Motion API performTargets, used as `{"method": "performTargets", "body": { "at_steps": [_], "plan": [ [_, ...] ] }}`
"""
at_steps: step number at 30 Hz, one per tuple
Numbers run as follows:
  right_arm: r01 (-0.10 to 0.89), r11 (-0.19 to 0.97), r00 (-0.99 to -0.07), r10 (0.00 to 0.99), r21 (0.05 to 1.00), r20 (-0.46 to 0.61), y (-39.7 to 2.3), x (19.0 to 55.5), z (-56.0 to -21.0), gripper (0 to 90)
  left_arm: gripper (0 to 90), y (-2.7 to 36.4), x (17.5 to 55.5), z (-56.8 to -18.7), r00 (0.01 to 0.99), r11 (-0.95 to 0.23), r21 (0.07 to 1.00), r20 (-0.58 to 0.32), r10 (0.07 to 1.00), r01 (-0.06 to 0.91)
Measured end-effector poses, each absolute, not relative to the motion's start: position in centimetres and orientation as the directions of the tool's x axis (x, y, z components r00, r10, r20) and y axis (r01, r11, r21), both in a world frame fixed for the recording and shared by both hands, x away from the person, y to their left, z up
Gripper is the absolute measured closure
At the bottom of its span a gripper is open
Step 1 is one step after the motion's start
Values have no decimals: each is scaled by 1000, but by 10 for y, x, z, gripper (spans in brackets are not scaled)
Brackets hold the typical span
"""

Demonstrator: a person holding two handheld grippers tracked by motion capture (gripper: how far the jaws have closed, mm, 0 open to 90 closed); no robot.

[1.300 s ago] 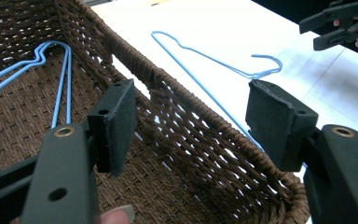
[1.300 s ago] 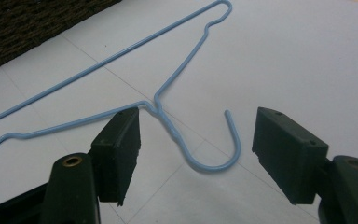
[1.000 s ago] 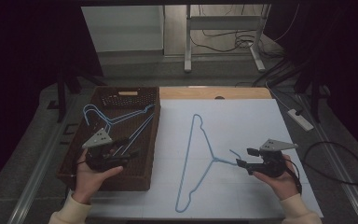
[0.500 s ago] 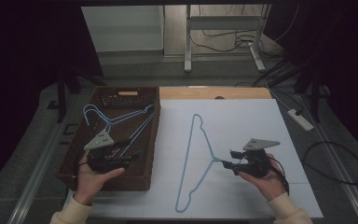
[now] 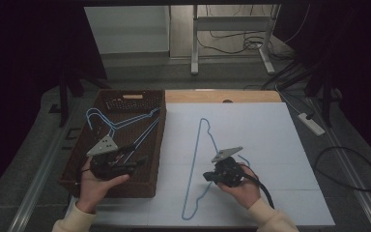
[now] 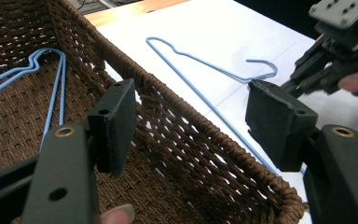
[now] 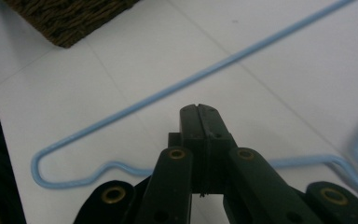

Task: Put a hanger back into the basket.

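I'm looking down on the white table sheet (image 5: 270, 125), the biggest thing in frame, with the brown wicker basket (image 5: 125, 99) just beside its left edge. Two blue wire hangers (image 5: 121, 123) lie inside the basket. Out on the sheet lies the one I'm working: a light blue wire hanger (image 5: 198, 159), flat, its long axis running away from me, one narrow end toward the far side, the other at the near edge, hook curling off to the right.

My right gripper (image 5: 207, 176) sits right at that hanger, over the sloped wire between the hook and the near corner. Its jaws have just been closing and now stand pressed together, pad to pad; in the right gripper view (image 7: 200, 109) the hanger wire (image 7: 168, 91) runs beyond the tips and more of it passes beneath the jaws, so I judge nothing is pinched between them.

My left gripper (image 5: 142, 159) hovers over the basket, jaws standing well apart, nothing between them; in the left gripper view (image 6: 191, 121) I see the basket wall (image 6: 200, 154) through the gap.

So the right hand is the nearer one by far. To grab, I'd reckon the jaws need to part again and straddle the wire across its run.
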State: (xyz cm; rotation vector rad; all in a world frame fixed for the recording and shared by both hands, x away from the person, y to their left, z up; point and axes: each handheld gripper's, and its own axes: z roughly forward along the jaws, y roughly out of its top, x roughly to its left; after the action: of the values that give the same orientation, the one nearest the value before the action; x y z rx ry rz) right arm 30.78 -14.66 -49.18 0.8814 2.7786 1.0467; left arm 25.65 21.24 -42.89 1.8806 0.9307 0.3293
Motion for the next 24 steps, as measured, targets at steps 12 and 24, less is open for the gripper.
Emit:
{"method": "performTargets", "body": {
  "at_steps": [12,24],
  "plan": [
    [450,726,-887,432,520,164,-109,285,-513,900,350,211,254,-428,675,-238,857,-159,721,457],
    [453,753,-889,423,476,177,-120,275,-513,900,349,213,254,-428,671,-233,857,-162,724,459]
  ]
}}
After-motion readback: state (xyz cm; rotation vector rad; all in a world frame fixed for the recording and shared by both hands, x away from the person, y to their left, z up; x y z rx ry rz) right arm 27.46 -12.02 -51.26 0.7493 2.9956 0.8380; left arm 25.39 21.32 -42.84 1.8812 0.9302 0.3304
